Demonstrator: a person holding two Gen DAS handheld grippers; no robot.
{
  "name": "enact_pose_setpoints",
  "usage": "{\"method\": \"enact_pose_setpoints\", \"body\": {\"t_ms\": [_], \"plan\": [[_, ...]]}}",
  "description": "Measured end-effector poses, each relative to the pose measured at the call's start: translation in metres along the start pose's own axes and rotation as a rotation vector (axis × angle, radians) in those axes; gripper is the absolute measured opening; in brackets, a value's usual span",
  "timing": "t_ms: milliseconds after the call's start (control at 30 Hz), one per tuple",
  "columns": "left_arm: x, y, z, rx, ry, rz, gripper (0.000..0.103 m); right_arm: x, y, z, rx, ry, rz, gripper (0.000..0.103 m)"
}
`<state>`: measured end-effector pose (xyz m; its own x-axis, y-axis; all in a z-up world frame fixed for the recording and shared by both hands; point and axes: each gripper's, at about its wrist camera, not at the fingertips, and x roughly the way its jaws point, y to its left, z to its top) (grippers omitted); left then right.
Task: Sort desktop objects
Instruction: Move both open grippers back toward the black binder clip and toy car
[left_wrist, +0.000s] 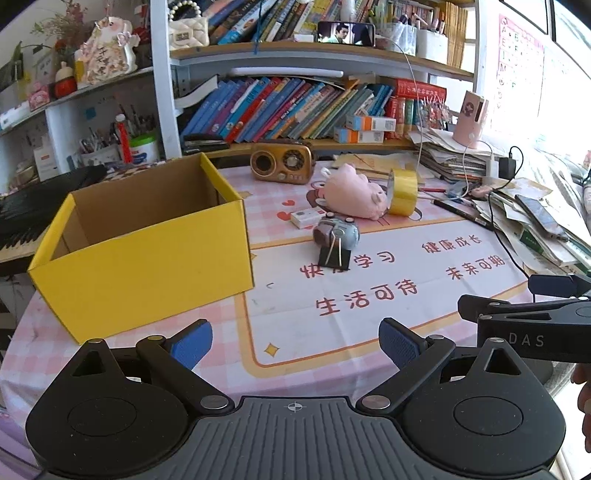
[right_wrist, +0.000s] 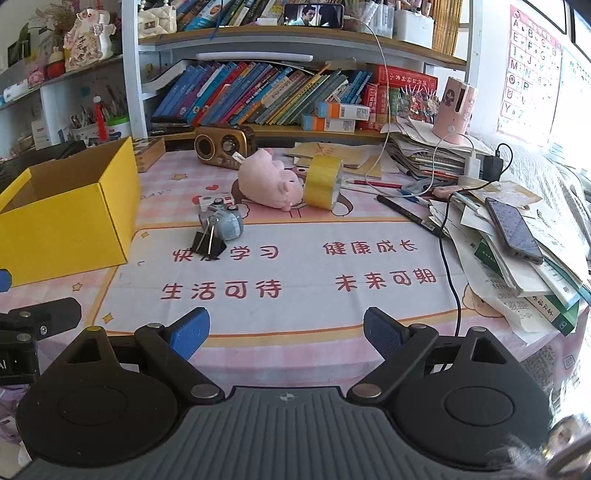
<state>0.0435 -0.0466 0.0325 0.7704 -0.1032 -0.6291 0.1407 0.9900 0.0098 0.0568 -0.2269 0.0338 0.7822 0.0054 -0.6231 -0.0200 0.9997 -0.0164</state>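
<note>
Right wrist view showed my right gripper (right_wrist: 286, 334) wide open and empty, like my left gripper (left_wrist: 295, 345), so I judged it best to reach far-left for the clip (right_wrist: 208, 240), pinch its black body squarely, then carry it left to the box (right_wrist: 70, 210).

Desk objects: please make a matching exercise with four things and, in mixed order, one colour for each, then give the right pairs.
Things:
1. cardboard box
2. plush pig
3. binder clip
4. retro radio

Colours:
A. black
B. brown and gold
C. yellow outside
D. pink

Right pairs: 1-C, 2-D, 3-A, 4-B.
</note>
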Motion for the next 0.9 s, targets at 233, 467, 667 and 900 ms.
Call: {"method": "enact_pose_setpoints", "body": {"t_ms": [233,467,667,900], "plan": [[0.015,-0.004,0.006,-0.012,0.021,-0.012,0.099,0.015,-0.004,0.009,-0.02,0.02,0.006,0.09],[0.03,-0.009,0.013,-0.021,0.037,-0.018,0.099,0.036,-0.009,0.02,-0.035,0.047,0.025,0.09],[0.045,-0.016,0.022,-0.029,0.049,-0.016,0.099,0.057,-0.013,0.034,-0.061,0.061,0.062,0.09],[0.065,-0.025,0.034,-0.056,0.079,-0.007,0.097,0.085,-0.022,0.055,-0.094,0.074,0.13,0.09]]}}
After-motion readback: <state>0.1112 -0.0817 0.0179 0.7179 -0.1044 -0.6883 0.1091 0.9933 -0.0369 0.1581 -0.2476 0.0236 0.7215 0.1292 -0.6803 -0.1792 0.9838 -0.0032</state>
